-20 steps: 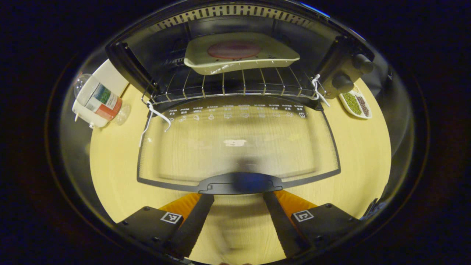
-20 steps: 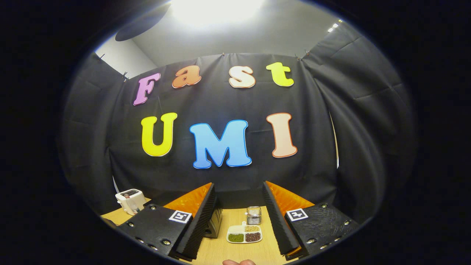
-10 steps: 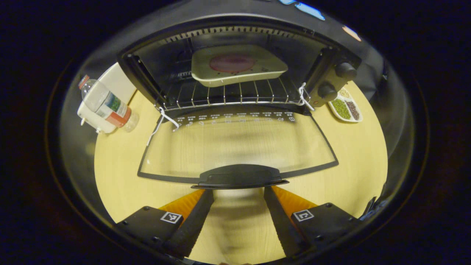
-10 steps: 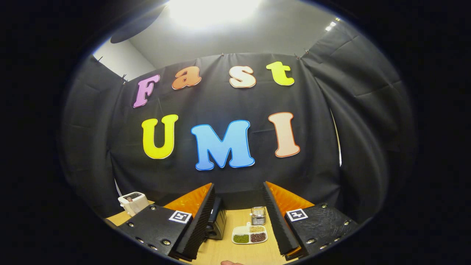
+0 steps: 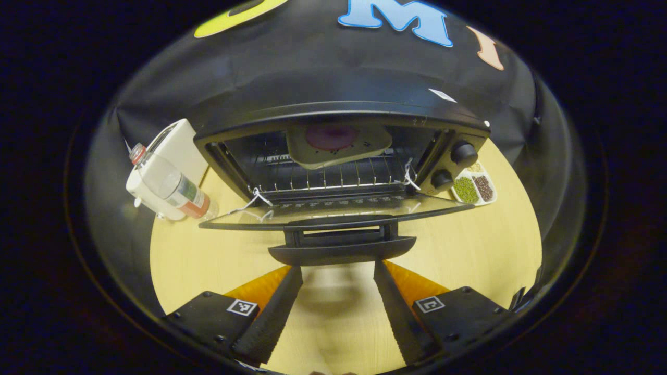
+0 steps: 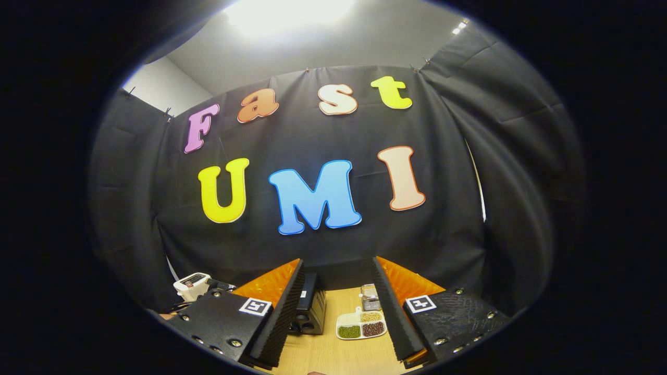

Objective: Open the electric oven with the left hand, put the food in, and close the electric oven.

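Observation:
A black electric oven (image 5: 338, 117) stands on the wooden table with its glass door (image 5: 333, 211) folded down and seen nearly edge-on. Inside, a pale tray (image 5: 338, 146) with a dark red round piece of food (image 5: 331, 136) rests on the wire rack (image 5: 323, 179). The door handle (image 5: 341, 250) sits just beyond my left gripper (image 5: 337, 273), which is open and holds nothing. In the right gripper view my right gripper (image 6: 337, 284) is open and empty, raised toward the wall, with the oven's side (image 6: 310, 310) low between its fingers.
A clear bottle (image 5: 172, 185) lies against a white appliance (image 5: 172, 151) left of the oven. A white divided dish of beans (image 5: 473, 188) sits to the oven's right, also the dish (image 6: 360, 326) in the right gripper view, with a small glass jar (image 6: 369, 298) behind it.
The left gripper has dropped lower and drawn back, so the open door now shows edge-on and the handle faces me. The right gripper has shifted slightly, bringing the oven's side into view.

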Demonstrator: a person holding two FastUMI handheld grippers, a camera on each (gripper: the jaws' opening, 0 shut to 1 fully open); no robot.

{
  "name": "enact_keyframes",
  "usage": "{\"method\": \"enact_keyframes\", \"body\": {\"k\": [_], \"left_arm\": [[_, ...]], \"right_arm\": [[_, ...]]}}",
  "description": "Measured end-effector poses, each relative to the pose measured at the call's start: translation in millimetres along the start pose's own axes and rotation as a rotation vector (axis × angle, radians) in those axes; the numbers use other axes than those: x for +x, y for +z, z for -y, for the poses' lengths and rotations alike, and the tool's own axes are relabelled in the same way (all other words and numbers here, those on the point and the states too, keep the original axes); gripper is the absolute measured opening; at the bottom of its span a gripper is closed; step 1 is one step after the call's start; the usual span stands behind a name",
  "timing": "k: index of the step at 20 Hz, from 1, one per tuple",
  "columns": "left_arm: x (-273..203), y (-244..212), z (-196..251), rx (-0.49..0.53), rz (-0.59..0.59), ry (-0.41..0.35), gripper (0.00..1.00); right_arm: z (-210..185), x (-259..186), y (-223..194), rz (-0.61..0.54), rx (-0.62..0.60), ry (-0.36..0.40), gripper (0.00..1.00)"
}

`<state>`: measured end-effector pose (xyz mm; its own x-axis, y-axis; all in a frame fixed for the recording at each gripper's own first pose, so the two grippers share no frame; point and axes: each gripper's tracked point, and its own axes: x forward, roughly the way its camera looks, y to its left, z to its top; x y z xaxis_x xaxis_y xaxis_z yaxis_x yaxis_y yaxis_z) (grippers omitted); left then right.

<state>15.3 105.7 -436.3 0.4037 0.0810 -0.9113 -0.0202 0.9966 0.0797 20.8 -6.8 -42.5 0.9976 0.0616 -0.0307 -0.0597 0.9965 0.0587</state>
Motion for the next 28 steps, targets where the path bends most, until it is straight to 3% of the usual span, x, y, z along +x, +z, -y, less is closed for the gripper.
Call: {"method": "enact_keyframes", "body": {"k": [1,2,3,5,8,9,10,13,14,16,19,22,24,28], "left_arm": [[0.4,3.1,0.5,-0.003,0.006,0.001,0.98],[-0.3,6.4,-0.5,-0.002,0.016,0.004,0.92],[-1.3,11.0,0.4,-0.001,0.028,0.007,0.94],[-1.1,21.0,3.4,-0.004,0.071,-0.004,0.91],[0.4,25.4,3.4,-0.027,0.084,0.002,0.98],[-1.5,27.2,3.5,-0.036,0.095,0.005,0.94],[-2.2,29.9,3.5,-0.038,0.110,0.008,0.97],[-18.3,45.5,2.2,-0.023,0.203,0.029,0.92],[-29.5,54.1,3.8,-0.025,0.254,0.030,0.94],[-66.4,76.8,12.4,-0.041,0.402,0.013,0.91],[-158.5,110.2,32.3,-0.069,0.690,0.002,0.94],[-259.6,128.2,48.1,-0.049,0.950,0.061,0.93],[-303.8,129.8,58.6,-0.027,1.040,0.092,0.94],[-360.6,133.1,75.0,-0.009,1.134,0.054,0.97]], "right_arm": [[2.2,-1.8,1.5,0.001,-0.002,-0.002,0.79],[4.5,-3.0,1.5,0.001,-0.004,-0.007,0.79],[8.0,-3.9,0.4,0.001,-0.006,-0.014,0.79],[13.6,-6.9,-2.2,-0.006,-0.004,-0.024,0.79],[20.4,-10.8,-6.7,-0.023,-0.002,-0.031,0.79],[21.6,-12.9,-7.5,-0.030,-0.006,-0.029,0.79],[22.6,-14.6,-8.0,-0.032,-0.009,-0.026,0.79],[23.3,-17.2,-9.7,-0.036,-0.024,-0.015,0.79],[25.7,-17.0,-10.6,-0.038,-0.034,-0.013,0.79],[23.3,-15.7,-8.5,-0.035,-0.052,0.009,0.79],[22.5,-12.2,-0.6,-0.021,-0.074,0.030,0.78],[12.7,-6.6,11.7,-0.016,-0.076,0.068,0.79],[3.4,-5.6,20.7,-0.010,-0.071,0.102,0.79],[-15.4,-8.8,34.6,0.004,-0.040,0.145,0.78]]}}
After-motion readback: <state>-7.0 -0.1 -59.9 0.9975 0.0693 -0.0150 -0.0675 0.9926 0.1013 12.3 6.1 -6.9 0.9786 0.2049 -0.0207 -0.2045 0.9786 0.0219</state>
